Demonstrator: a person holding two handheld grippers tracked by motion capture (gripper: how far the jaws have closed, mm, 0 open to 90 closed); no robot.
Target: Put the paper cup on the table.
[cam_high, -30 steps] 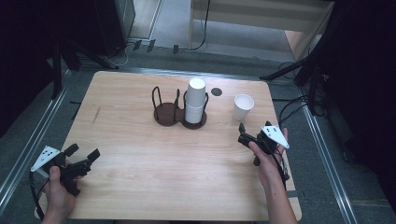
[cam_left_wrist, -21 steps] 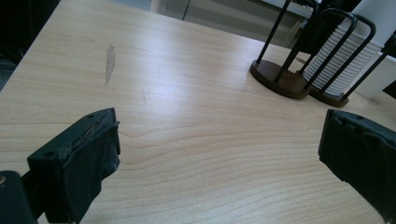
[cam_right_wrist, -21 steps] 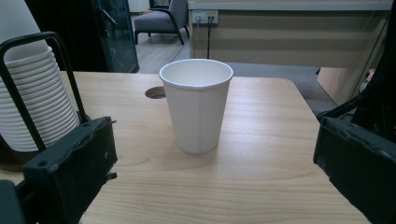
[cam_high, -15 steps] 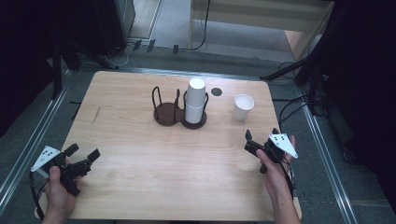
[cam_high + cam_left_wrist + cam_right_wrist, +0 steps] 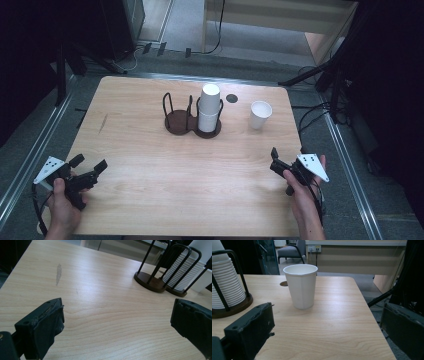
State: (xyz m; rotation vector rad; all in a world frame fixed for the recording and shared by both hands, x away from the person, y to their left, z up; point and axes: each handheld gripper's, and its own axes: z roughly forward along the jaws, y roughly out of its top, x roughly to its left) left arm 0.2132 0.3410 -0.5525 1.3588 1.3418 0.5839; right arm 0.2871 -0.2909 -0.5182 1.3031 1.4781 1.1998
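Observation:
A single white paper cup [image 5: 260, 114] stands upright on the wooden table [image 5: 150, 150], right of a dark two-slot cup rack [image 5: 181, 124]. The rack's right slot holds a stack of white cups [image 5: 210, 107]; its left slot is empty. My right gripper [image 5: 287, 157] is open near the table's front right, well short of the single cup [image 5: 301, 286], with nothing between its jaws [image 5: 327, 322]. At the front left my left gripper [image 5: 90, 163] is also open and empty [image 5: 117, 315], pointing toward the rack [image 5: 150, 281] and the stack [image 5: 185, 272].
A small dark round hole [image 5: 231, 98] lies in the tabletop behind the rack. A faint grey smear [image 5: 59, 272] marks the wood at the left. Cables and stand legs [image 5: 320, 75] lie on the floor past the right edge, and metal rails run along both sides.
My right gripper has drawn back toward the near edge, away from the single cup. The left gripper, the cup and the rack have stayed put.

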